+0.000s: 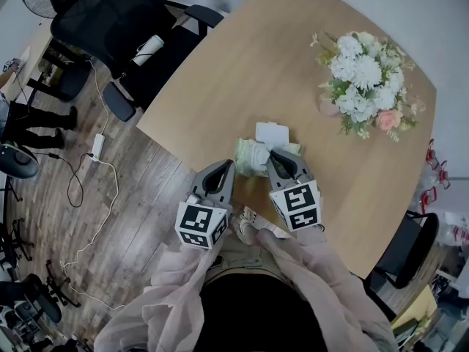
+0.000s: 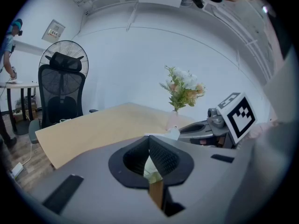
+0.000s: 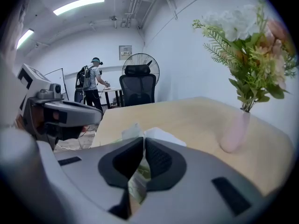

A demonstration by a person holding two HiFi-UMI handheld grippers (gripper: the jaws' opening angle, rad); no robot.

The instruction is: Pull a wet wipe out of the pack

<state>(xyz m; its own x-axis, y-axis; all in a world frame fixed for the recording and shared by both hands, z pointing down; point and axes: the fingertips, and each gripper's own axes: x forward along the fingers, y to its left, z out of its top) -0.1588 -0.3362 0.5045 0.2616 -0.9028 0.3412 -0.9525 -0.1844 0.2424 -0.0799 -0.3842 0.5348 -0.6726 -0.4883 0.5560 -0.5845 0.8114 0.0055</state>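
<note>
The left gripper (image 1: 229, 165) hangs over the near edge of the desk (image 1: 256, 64). Its fingers are pressed together at the tips with nothing between them. Through the gap below the tips, the left gripper view shows the green pack (image 2: 150, 169). The right gripper (image 1: 274, 155) is just beside the left one and reaches over the pack (image 1: 245, 151), which lies flat by the middle of the near edge. The right fingers are closed to a thin slit on the wet wipe (image 1: 259, 155), whose white tuft (image 3: 131, 130) stands up at their tips. The pack's white lid (image 1: 272, 132) is flipped open on its far side. Toward the desk's right edge, well apart from the pack, a pink vase (image 1: 327, 107) holds white and pink flowers (image 1: 364, 83). A black office chair (image 1: 117, 20) stands off the far left corner.
</note>
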